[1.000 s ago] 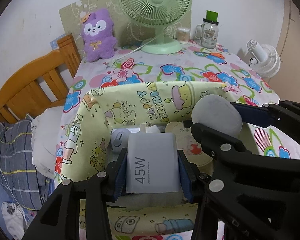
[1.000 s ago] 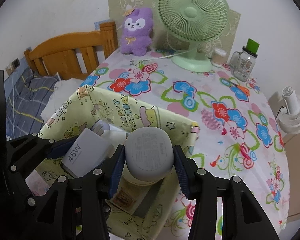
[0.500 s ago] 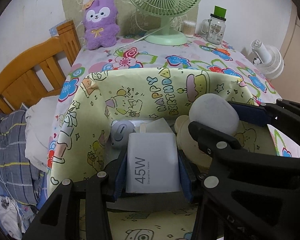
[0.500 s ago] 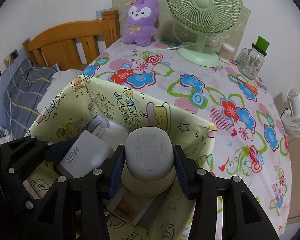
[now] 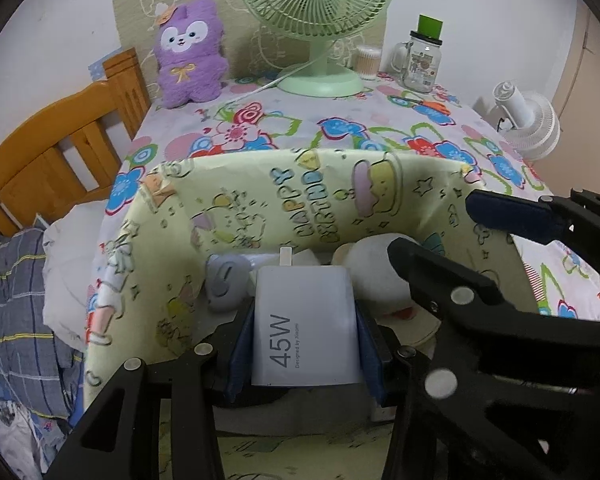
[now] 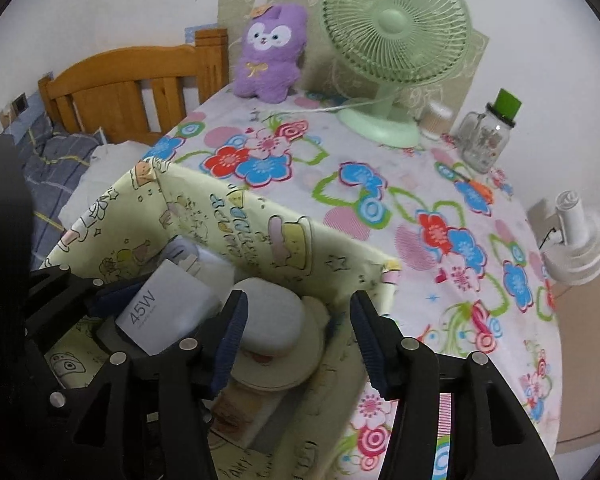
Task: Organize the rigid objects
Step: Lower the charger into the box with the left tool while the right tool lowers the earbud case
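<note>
Flowered cloth covers the bench (image 6: 440,216), where a yellow cartoon-print gift bag (image 5: 300,196) stands open to collect the hard items. Left tool (image 5: 304,344) is clenched on a white 45W charger (image 5: 306,332), held low inside the bag, likely for setting down. Right tool (image 6: 296,340) is opening; the grey oval case (image 6: 274,320) lies between its pads, seemingly released

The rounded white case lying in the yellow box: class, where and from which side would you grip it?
Grip the white case across its two curved sides, coming from above. It lies flat on a round cream thing, so its sides are free. The right gripper straddles it, jaws opening, pads off it. Keep clear of the charger.
</note>
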Demonstrator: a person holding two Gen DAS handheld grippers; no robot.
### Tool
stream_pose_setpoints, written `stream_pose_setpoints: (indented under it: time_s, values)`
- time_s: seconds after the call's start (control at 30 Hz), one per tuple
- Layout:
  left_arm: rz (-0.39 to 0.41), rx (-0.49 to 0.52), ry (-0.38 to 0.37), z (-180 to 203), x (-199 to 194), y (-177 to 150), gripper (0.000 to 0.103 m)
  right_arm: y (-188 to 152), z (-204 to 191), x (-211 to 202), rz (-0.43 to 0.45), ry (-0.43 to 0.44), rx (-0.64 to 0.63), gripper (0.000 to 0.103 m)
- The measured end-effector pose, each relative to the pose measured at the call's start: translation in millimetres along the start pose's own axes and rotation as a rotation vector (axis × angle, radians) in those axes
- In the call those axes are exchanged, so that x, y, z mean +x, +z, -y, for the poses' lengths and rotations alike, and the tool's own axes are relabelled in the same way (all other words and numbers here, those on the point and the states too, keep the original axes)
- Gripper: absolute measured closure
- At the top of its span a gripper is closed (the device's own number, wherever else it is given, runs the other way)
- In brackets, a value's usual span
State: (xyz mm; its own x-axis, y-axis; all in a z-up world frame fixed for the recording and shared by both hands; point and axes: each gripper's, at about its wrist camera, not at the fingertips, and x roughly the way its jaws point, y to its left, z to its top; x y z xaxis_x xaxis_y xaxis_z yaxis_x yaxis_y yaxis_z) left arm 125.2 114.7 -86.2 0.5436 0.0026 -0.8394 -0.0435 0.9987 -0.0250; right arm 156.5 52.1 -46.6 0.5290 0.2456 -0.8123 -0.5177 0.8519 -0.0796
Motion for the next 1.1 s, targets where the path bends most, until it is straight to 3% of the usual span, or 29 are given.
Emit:
stream_pose_setpoints:
  time_s: [0.13, 0.3, 0.4, 0.53, 0.57, 0.67, 1.1]
  values:
    - [-0.001, -0.006, -0.005, -1.8, 1.4, 2.5, 0.055, -1.0, 6.6, -3.5, 0.007, 0.025, 0.017, 0.046]
    - [-0.002, -0.006, 0.015, -1.4, 3.6, 2.0, 0.055, -1.7, 1.5, -10.8, 0.033, -0.024, -0.005, 0.045]
    - [-0.006, -0.018, 0.022, -1.2, 4.4, -0.3, 0.054, -3.4, 1.4, -12.0, 0.035, -0.071, -0.003, 0.035]
    - [0.001, -0.010, 0.026, 0.6, 3.6, -2.4, 0.053, -5.8, 4.6, -7.0, 0.013, -0.085, 0.016, 0.035]
    - [0.004, -0.008, 0.033, 1.1, 3.3, -2.5, 0.052, -6.5, 5.5, -6.0, 0.010, -0.086, 0.020, 0.035]
    - [0.011, -0.010, 0.056, 0.6, 2.3, -3.3, 0.036, -8.5, 7.6, -4.8, 0.005, -0.082, 0.033, 0.035]
    - [0.018, -0.017, 0.070, 4.2, -12.6, -11.5, 0.026, -16.1, 7.5, -10.3, 0.004, -0.064, 0.057, 0.035]
